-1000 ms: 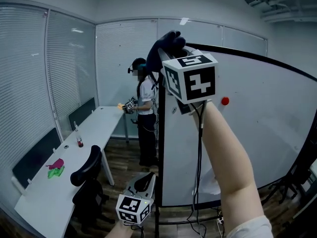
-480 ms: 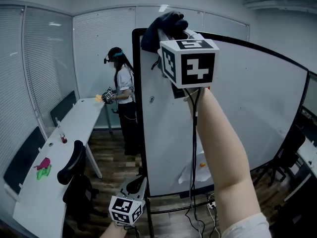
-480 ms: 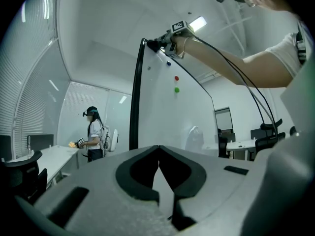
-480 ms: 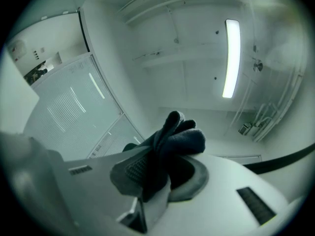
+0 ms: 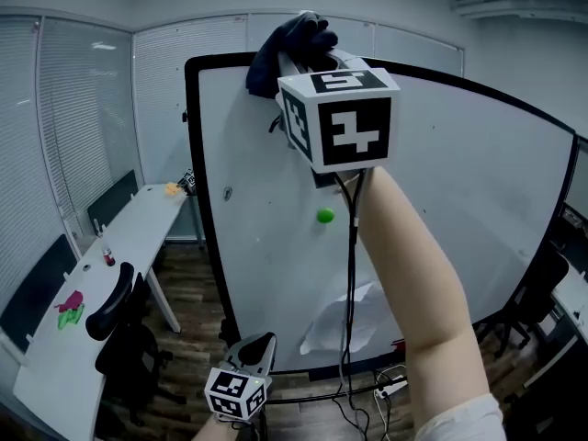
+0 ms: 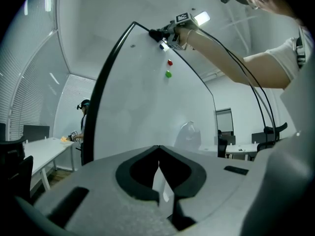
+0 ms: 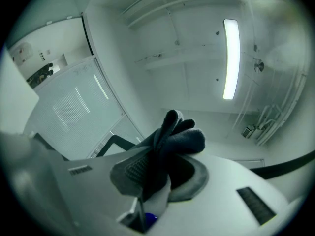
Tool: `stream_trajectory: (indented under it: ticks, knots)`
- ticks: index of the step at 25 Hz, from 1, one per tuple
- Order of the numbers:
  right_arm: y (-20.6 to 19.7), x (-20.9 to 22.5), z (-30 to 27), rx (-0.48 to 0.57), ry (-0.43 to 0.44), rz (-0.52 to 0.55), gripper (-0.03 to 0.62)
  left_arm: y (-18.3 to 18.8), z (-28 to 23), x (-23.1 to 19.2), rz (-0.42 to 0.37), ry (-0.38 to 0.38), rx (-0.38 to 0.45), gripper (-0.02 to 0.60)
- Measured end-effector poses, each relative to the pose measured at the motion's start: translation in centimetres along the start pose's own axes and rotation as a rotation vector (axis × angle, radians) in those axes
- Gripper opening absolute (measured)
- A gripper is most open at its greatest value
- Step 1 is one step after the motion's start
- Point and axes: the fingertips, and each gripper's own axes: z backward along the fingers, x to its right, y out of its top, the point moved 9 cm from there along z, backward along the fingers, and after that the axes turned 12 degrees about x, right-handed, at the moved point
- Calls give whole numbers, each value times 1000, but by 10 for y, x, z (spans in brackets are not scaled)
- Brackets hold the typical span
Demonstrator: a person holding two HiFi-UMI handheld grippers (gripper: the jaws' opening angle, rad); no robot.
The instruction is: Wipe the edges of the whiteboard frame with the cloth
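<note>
R gripper clamps dark cloth at top edge of whiteboard frame, near L corner. L gripper closed, empty, low. Likely early: sides, bottom prob. left to wipe.

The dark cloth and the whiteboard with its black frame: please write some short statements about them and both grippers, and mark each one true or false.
1. The right gripper is shut on the dark cloth. True.
2. The dark cloth is at the bottom edge of the whiteboard's black frame. False: it is up at the top edge, near the upper left corner.
3. The left gripper holds a second cloth. False: its jaws are together with nothing between them.
4. A green round magnet sits on the white surface of the board. True.
</note>
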Motion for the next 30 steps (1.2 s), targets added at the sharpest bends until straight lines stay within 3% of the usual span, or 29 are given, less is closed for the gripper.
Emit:
stream_trajectory:
  ticks: [10,17,22,30]
  knots:
    - [-5,78,29,33,36,61,67,-3,-81,86,9,26,66,18]
    - [-22,122,59,73,71,11,67,-15,-128,134,16,9,77,18]
    - [-25,139,68,66,56,23,67,-10,-140,138,-7,8,74,18]
    - [-30,161,87,61,-23,11,67,-1,-134,144,-10,-60,94,18]
